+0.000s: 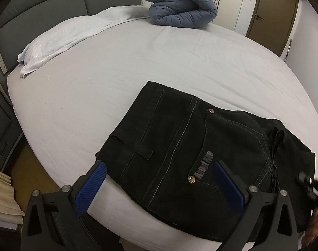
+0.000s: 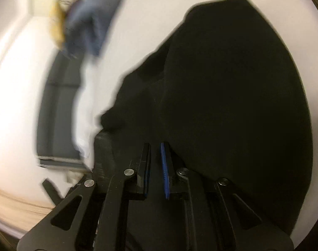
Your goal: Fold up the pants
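- Left hand-held gripper (image 1: 159, 179): jaws wide open, holding nothing, hovering over the near edge of the folded pants (image 1: 180, 146).
- Right hand-held gripper (image 2: 155, 161): jaws nearly closed, narrow gap between the pads. Dark cloth sits right at the tips, but blur hides whether any of it is pinched; can't tell.
- Pants: black denim, folded into a compact stack near the front edge of the bed (image 1: 138, 62), back pocket with lettering facing up, layered edges showing on the right side.
- Risk 1: stack is close to the bed edge, so a push toward the viewer could slide it off.
- Risk 2: right side is moving fast; if cloth is caught, it could drag the top layer and undo the fold.
- Far end: white towel (image 1: 64, 35), rolled blue quilt (image 1: 180, 6), both well apart from the pants.
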`<state>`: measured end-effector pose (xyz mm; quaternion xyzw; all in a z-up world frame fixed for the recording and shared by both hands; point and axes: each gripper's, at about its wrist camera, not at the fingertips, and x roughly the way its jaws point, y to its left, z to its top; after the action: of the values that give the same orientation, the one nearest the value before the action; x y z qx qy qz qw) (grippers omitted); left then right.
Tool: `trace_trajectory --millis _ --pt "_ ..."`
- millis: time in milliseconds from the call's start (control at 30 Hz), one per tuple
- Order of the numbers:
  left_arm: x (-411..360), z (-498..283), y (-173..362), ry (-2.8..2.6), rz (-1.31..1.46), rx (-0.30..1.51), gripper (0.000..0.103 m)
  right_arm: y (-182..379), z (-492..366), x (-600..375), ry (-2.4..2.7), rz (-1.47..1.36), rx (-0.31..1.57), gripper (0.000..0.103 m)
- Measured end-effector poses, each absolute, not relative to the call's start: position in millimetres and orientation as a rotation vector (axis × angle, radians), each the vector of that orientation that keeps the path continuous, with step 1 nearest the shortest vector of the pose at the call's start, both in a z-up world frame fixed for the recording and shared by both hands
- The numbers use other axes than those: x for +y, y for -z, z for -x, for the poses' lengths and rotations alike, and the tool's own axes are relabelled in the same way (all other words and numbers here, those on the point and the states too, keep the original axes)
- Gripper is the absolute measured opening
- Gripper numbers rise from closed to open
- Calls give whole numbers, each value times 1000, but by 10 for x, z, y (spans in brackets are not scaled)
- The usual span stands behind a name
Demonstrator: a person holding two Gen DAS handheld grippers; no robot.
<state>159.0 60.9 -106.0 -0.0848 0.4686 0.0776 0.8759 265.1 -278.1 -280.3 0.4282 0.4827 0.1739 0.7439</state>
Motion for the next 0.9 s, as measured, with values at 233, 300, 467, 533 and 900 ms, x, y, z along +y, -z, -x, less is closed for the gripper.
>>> trace_trajectory --millis 233,300,467,533,900 --pt "598 -1602 1059 -163 182 989 103 2620 -1855 -2486 -425 -846 1083 10" --pt "609 -1589 1057 -164 187 992 103 2501 -1745 -2410 -440 -862 1094 11" --pt "692 -1526 1058 -170 211 1004 103 2006 -1925 -2065 -594 -829 1002 43" --pt "729 -1502 1051 -162 237 1004 103 1915 -2063 -1940 -613 -870 969 87" --pt "1308 -1091 1621 -22 786 1056 103 1785 -2800 -1157 -823 -860 974 85"
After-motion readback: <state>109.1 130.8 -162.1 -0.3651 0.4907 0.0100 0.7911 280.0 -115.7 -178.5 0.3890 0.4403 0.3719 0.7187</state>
